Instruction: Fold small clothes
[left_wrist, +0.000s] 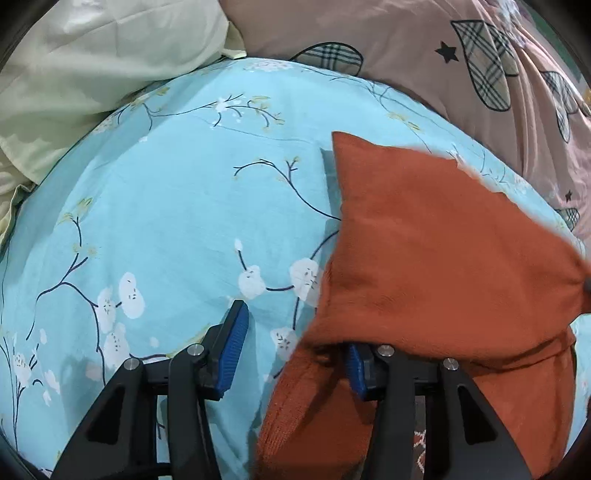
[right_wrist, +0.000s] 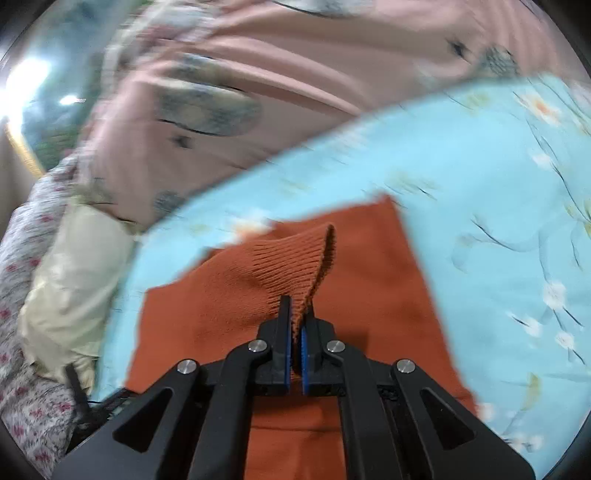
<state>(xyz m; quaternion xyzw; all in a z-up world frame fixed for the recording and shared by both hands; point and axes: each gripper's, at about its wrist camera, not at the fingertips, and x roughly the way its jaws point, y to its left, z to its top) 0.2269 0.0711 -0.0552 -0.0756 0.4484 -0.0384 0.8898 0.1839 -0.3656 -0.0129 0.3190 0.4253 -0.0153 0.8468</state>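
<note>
Rust-orange knit garment (right_wrist: 373, 280) is lying on the light-blue floral bedsheet (left_wrist: 177, 206); right gripper (right_wrist: 295, 325) is clamping its ribbed hem to lift for folding, left gripper (left_wrist: 295, 354) is gaping apart, 1 finger under cloth.

Blue floral bedsheet (left_wrist: 177, 206), pink quilt (left_wrist: 388, 40), pale-green pillow (left_wrist: 92, 66).

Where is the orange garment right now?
The orange garment lies on the blue flowered sheet. The right gripper pinches its ribbed edge, and in the left wrist view it drapes over the right side of the open left gripper.
</note>
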